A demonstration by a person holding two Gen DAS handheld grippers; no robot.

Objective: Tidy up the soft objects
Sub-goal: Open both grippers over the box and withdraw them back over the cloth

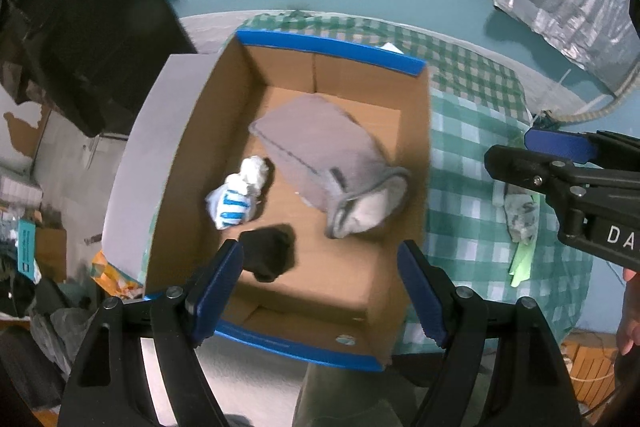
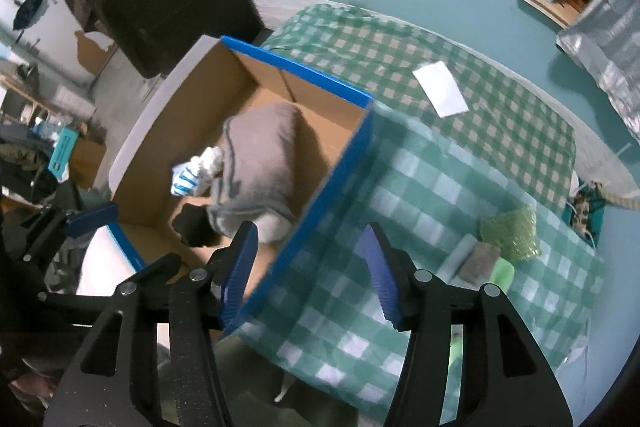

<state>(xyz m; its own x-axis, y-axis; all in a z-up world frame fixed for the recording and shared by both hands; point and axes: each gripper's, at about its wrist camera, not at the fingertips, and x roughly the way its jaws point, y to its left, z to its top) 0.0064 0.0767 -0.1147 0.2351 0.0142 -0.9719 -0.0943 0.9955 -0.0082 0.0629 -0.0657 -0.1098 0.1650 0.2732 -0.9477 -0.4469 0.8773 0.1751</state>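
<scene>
Left gripper (image 1: 320, 291) at frame bottom, jaws wide apart, nothing between them. Right gripper (image 2: 310, 271) also released, empty. Cardboard box (image 1: 200, 163) mid-frame holds grey garment (image 1: 316, 151), white-blue sock (image 1: 236, 199), black sock (image 1: 268, 251).

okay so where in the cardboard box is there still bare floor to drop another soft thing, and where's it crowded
In the cardboard box, bare floor shows at the near end, between the black bundle and the right wall, below the grey folded garment. A smaller strip runs along the far wall behind that garment. The middle is crowded: garment, white and blue striped sock roll and black bundle lie close together.
</scene>
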